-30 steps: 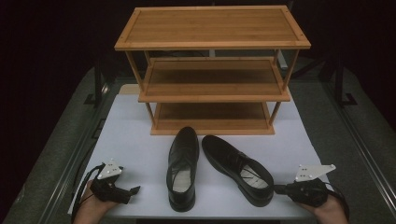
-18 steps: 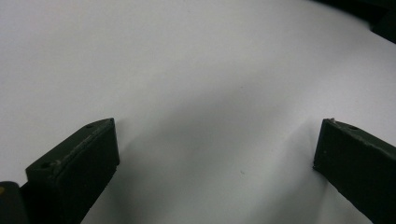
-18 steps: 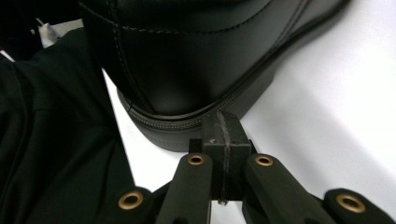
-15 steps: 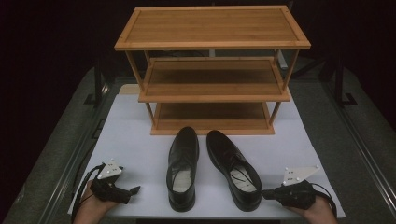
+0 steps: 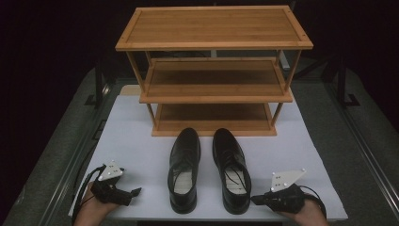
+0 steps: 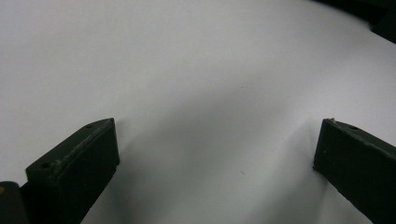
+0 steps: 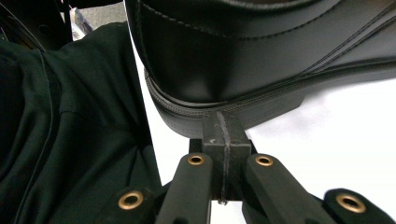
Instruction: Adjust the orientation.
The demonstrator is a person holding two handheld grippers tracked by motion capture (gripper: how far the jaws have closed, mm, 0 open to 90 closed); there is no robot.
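Two black leather lace-up shoes stand side by side on the white table top [image 5: 127, 136], toes toward a wooden rack: the left shoe [image 5: 184, 169] and the right shoe [image 5: 231, 169]. My right gripper [image 5: 254, 199] lies low at the front right. Its jaws are shut together with nothing between them, and the tips [image 7: 223, 123] touch the sole edge at the right shoe's heel [image 7: 261, 51]. My left gripper [image 5: 134, 193] rests at the front left, apart from the shoes. Its jaws [image 6: 219, 135] stand wide open over bare white surface.
A three-tier bamboo shoe rack [image 5: 214, 28] stands at the back of the table, with its shelves bare and its lowest shelf just beyond the shoe toes. Dark fabric of the person's clothing [image 7: 70, 140] hangs past the table's front edge. Dark floor surrounds the table.
The right gripper has slid leftward against the right shoe's heel. That shoe has swung from a slant to lie parallel with the left shoe. The left gripper has stayed put.
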